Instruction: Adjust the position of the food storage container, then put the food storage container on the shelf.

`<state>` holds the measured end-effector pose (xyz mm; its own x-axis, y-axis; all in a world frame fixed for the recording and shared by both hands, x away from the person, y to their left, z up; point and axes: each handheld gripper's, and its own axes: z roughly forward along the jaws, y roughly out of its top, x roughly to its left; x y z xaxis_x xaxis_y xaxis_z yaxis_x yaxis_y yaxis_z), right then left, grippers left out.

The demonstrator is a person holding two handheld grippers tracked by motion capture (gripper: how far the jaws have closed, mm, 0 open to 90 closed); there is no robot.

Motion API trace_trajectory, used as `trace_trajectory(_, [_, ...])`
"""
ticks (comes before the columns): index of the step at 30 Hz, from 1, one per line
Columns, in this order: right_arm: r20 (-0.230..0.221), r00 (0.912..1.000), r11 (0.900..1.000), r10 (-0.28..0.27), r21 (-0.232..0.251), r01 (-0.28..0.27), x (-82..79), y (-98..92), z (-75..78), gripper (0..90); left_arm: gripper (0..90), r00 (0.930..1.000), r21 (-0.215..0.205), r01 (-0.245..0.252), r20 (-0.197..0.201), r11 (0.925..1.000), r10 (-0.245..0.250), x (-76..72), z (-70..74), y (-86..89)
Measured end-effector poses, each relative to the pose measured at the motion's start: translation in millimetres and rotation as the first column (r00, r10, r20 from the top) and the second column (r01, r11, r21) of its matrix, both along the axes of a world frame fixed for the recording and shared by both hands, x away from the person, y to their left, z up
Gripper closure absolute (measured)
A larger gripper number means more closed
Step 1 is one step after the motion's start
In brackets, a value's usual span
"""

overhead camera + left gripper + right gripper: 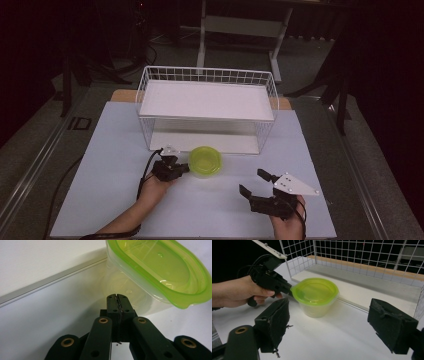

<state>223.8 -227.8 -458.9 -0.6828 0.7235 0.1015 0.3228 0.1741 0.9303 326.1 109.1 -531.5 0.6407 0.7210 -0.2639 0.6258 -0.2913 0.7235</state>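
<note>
I have the left gripper [186, 168] low over the white table [115, 165], its jaws pressed together with nothing between them, and the tips sit right against the side of the green-lidded container [205, 161]. In the left gripper view the closed jaws point at the clear tub wall just under the lime lid's rim; I cannot tell whether they actually touch it. The container stands upright on the table, just in front of the white wire basket rack [207, 75], near the edge of its lower shelf. From the right gripper view I see the container [315, 293] with the lid on, and the left gripper [288, 290] meeting its rim from the left side. My right gripper [254, 186] hovers well apart to the right, jaws spread wide and empty, aimed toward the container.
</note>
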Motion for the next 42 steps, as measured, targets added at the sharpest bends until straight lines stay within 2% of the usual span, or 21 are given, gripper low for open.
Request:
trace_trajectory(12, [-0.007,1.0,1.0,0.004,-0.005,-0.004,-0.5,0.2,-1.2,17.6,90.0,0.9997,0.013,0.023,0.009,0.9996,-0.023,9.5,0.4,-18.3])
trace_trajectory(18, [-0.007,1.0,1.0,0.006,-0.004,-0.006,-0.1,0.5,-1.7,17.6,90.0,0.9998,0.015,0.015,0.016,0.9998,-0.015,6.2,2.4,-8.7])
trace_trajectory(20, [-0.01,0.9999,1.0,0.007,-0.005,-0.007,-0.1,0.9,-1.9,17.6,89.2,0.9995,0.015,0.006,0.03,0.9999,-0.006,2.5,4.4,-2.1])
trace_trajectory(22, [-0.007,0.9999,1.0,0.008,-0.009,-0.008,0.0,1.5,-1.9,17.6,85.7,0.9979,0.018,0.015,0.063,0.9997,-0.016,-2.7,7.6,6.0])
trace_trajectory(26, [-0.009,0.9999,1.0,0.011,-0.015,-0.011,0.2,3.2,-2.0,17.6,75.1,0.9954,-0.007,0.033,0.09,0.9994,-0.033,-14.3,15.0,23.0])
trace_trajectory(28, [-0.013,0.9998,1.0,0.013,-0.02,-0.013,0.3,4.4,-2.5,17.6,60.1,0.9951,-0.048,0.057,0.084,0.9972,-0.053,-20.6,18.6,30.8])
trace_trajectory(30, [-0.016,0.9997,0.999,0.017,-0.027,-0.017,0.5,5.3,-3.0,17.6,46.1,0.9925,-0.094,0.078,0.101,0.9925,-0.068,-27.4,20.7,38.5])
trace_trajectory(31, [-0.015,0.9997,0.999,0.017,-0.03,-0.017,0.7,5.7,-3.3,17.6,40.3,0.9933,-0.109,0.082,0.091,0.9907,-0.072,-29.6,21.4,41.7])
trace_trajectory(33, [-0.02,0.9997,0.999,0.017,-0.03,-0.018,1.0,6.4,-3.7,17.6,26.6,0.994,-0.129,0.084,0.08,0.9881,-0.074,-33.9,22.0,46.5])
trace_trajectory(35, [-0.02,0.9996,0.999,0.017,-0.032,-0.018,0.7,6.8,-3.8,17.6,11.4,0.9931,-0.136,0.09,0.087,0.9866,-0.078,-37.9,23.0,49.5])
trace_trajectory(38, [-0.019,0.9996,0.999,0.021,-0.041,-0.022,0.4,8.1,-3.9,17.6,9.4,0.9915,-0.208,0.098,0.105,0.9733,-0.077,-44.6,26.7,55.2])
trace_trajectory(39, [-0.021,0.9995,0.999,0.023,-0.044,-0.024,0.3,9.0,-4.0,17.5,5.9,0.9903,-0.214,0.086,0.126,0.9731,-0.059,-48.0,30.8,56.2])
trace_trajectory(42, [-0.025,0.9991,0.998,0.033,-0.053,-0.034,0.7,12.5,-3.7,17.5,5.0,0.9864,-0.235,0.093,0.154,0.9674,-0.058,-53.6,40.9,57.7])
